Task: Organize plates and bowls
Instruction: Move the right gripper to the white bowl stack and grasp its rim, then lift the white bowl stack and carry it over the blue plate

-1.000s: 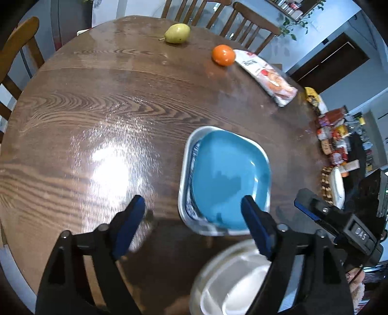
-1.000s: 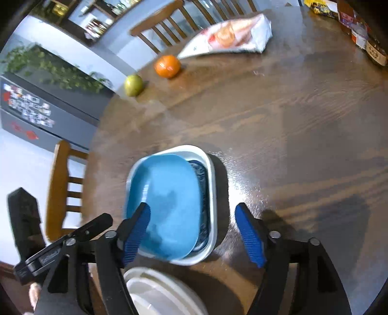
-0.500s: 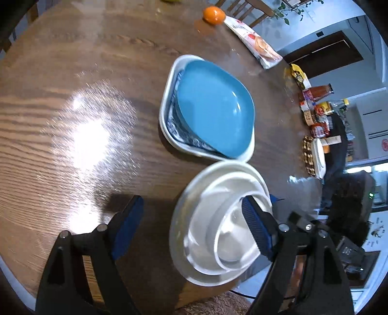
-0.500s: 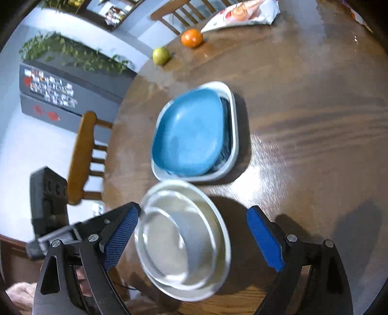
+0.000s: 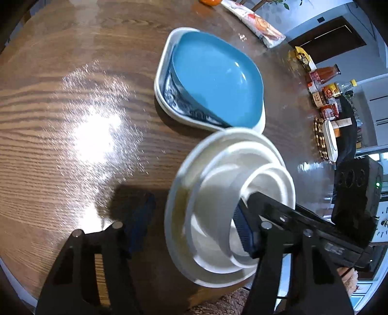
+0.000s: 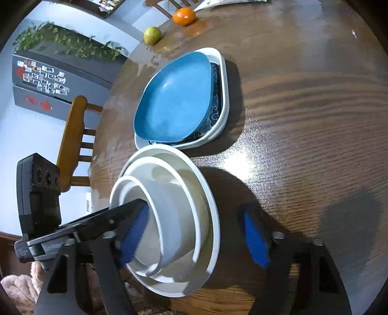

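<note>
A stack of white round bowls on a white plate (image 5: 218, 201) sits at the near edge of the wooden table; it also shows in the right wrist view (image 6: 174, 213). Behind it a blue plate (image 5: 218, 80) lies on a patterned plate in a white squarish dish (image 5: 162, 72), seen also in the right wrist view (image 6: 177, 97). My left gripper (image 5: 191, 225) is open, its fingers either side of the white stack's left part. My right gripper (image 6: 194, 232) is open, straddling the same stack from the other side. Each gripper appears in the other's view.
An orange (image 6: 184, 15) and a green pear (image 6: 152, 35) lie at the far side, with a snack bag (image 5: 257, 24). Sauce bottles and jars (image 5: 325, 87) crowd the right rim. A wooden chair (image 6: 72, 140) stands by the table's left edge.
Both grippers have pulled back from the blue plate stack toward the near table edge and dropped low around the white bowl stack, which now fills the foreground.
</note>
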Demonstrator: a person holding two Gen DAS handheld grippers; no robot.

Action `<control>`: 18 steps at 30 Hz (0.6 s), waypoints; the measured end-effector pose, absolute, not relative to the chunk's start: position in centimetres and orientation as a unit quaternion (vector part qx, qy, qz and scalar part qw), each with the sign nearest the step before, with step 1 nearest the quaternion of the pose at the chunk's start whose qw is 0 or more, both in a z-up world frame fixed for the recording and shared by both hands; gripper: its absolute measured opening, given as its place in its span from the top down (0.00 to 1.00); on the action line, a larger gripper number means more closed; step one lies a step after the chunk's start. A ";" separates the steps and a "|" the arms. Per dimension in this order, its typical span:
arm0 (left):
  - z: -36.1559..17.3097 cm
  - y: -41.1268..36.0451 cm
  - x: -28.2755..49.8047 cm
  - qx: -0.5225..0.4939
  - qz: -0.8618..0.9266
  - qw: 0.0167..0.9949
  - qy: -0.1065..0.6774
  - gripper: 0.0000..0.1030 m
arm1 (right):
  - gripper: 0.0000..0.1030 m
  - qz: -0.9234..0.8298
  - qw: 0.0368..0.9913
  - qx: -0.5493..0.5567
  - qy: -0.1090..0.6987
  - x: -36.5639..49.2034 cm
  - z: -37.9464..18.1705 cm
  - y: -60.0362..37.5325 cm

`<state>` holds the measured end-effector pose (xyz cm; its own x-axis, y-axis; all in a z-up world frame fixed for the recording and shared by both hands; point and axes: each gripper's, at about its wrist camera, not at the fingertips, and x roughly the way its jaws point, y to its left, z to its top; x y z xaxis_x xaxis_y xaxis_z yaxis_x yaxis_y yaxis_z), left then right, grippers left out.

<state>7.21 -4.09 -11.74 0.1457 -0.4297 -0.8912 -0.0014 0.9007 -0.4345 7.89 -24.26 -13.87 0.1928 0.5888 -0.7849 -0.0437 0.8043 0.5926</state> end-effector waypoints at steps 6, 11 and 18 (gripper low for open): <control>-12.1 -4.7 7.0 -0.152 -0.143 0.739 0.641 0.52 | 0.49 0.213 0.740 0.235 0.593 7.7 -14.0 -24.6; -12.1 -5.3 6.9 -0.137 -0.139 0.745 0.638 0.62 | 0.60 0.218 0.744 0.225 0.590 7.6 -13.7 -23.8; -11.5 -5.4 6.6 -0.116 -0.127 0.759 0.628 0.65 | 0.62 0.205 0.753 0.197 0.593 7.3 -13.8 -22.9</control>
